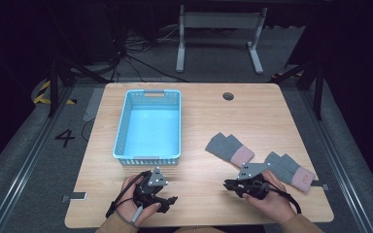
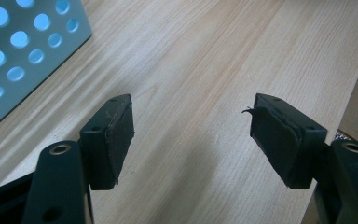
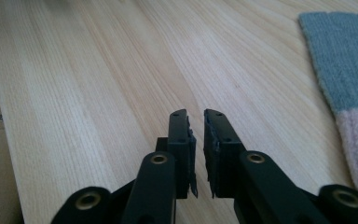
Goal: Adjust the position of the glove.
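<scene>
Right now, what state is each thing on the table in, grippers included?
Basket: upright, empty.
Near glove: flat on the table, untouched.
Far glove: flat on the table, beside the right hand.
Left gripper: open, nothing between the jaws.
Right gripper: shut, holding nothing.
</scene>
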The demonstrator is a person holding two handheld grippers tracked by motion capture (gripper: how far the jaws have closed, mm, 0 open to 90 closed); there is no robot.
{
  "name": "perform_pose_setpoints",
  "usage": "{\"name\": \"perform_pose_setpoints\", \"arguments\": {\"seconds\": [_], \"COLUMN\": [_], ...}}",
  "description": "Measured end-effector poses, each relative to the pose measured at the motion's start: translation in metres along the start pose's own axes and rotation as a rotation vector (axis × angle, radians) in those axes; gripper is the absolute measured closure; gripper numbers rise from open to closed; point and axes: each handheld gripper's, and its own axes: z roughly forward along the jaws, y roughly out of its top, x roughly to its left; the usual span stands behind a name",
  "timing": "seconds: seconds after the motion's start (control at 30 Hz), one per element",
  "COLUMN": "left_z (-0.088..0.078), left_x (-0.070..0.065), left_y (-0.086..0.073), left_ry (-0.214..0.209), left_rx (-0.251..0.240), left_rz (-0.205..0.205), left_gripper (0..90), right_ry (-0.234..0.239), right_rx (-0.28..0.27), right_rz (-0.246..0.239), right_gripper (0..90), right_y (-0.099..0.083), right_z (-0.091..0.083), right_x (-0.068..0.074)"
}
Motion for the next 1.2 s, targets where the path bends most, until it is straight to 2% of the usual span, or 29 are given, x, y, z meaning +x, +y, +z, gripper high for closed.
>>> {"name": "perform_pose_setpoints", "arguments": {"seconds": [0.2, 0.37, 0.47, 0.6, 0.67, 0.7, 0.83, 1.0, 1.07, 1.2], "left_z": [0.001, 0.001, 0.0, -0.001, -0.001, -0.002, -0.002, -0.002, -0.002, -0.003], "left_x": [-0.002, -0.001, 0.0, 0.001, 0.002, 0.003, 0.003, 0.004, 0.004, 0.004], "left_y": [0.001, 0.002, 0.003, 0.003, 0.003, 0.003, 0.003, 0.003, 0.003, 0.003], "left_ry": [0.003, 0.006, 0.004, 0.001, -0.001, -0.001, -0.003, -0.001, -0.002, 0.0], "left_rx": [0.0, -0.001, -0.005, -0.008, -0.014, -0.008, -0.012, -0.014, -0.017, -0.018], "left_rz": [0.003, 0.003, 0.001, 0.006, 0.001, 0.003, 0.0, -0.003, -0.001, 0.0], "left_gripper": [31.2, 31.1, 31.2, 31.1, 31.2, 31.2, 31.1, 31.1, 31.2, 31.2], "right_ry": [-0.009, -0.021, -0.022, -0.044, -0.046, -0.057, -0.057, -0.089, -0.087, -0.096], "right_rx": [0.005, -0.016, -0.037, -0.027, -0.023, -0.012, -0.001, 0.006, 0.014, 0.026], "right_rz": [-0.033, -0.027, 0.0, 0.024, 0.029, 0.041, 0.062, 0.085, 0.113, 0.138], "right_gripper": [85.4, 88.2, 89.3, 89.6, 89.6, 89.6, 89.6, 89.5, 89.6, 89.8], "right_y": [0.007, 0.025, 0.038, 0.059, 0.062, 0.068, 0.075, 0.081, 0.081, 0.08], "right_z": [0.002, 0.0, -0.001, 0.004, 0.005, 0.009, 0.014, 0.021, 0.026, 0.034], "right_x": [0.0, -0.005, -0.013, -0.027, -0.029, -0.036, -0.046, -0.063, -0.07, -0.079]}}
